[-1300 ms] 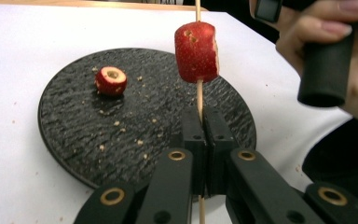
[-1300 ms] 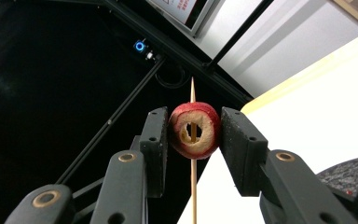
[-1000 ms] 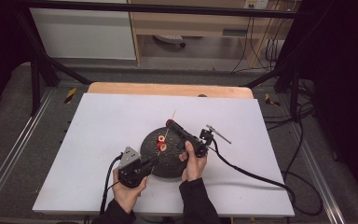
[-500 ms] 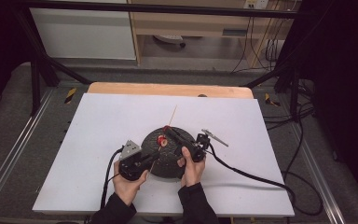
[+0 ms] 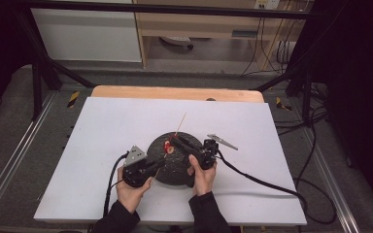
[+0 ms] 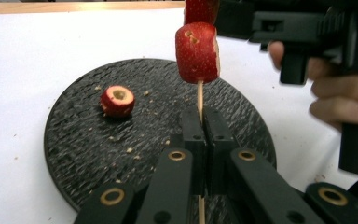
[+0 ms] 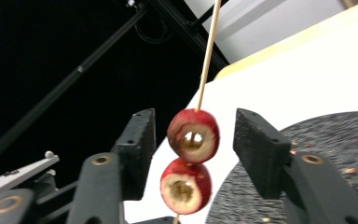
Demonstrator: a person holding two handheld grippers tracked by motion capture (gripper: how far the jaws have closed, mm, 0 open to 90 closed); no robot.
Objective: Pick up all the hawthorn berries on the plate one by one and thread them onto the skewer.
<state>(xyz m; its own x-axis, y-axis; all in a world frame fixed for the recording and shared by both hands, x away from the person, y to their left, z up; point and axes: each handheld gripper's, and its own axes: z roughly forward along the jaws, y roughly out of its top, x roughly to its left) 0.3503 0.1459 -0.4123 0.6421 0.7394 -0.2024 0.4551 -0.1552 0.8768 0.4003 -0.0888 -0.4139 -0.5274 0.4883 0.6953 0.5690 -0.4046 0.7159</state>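
The left hand-held gripper [image 6: 199, 140] pinches the thin wooden stick [image 6: 199, 95] low down above the black plate [image 6: 74, 154] on the tabletop [image 5: 102, 126], while the right hand-held gripper [image 7: 193, 140] waits wide apart around two soft red fruits [image 7: 193, 135] that could squash, so it should squeeze gently.

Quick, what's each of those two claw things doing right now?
Left gripper: shut on the skewer carrying two red fruits.
Right gripper: open, jaws either side of the upper fruit, not touching.
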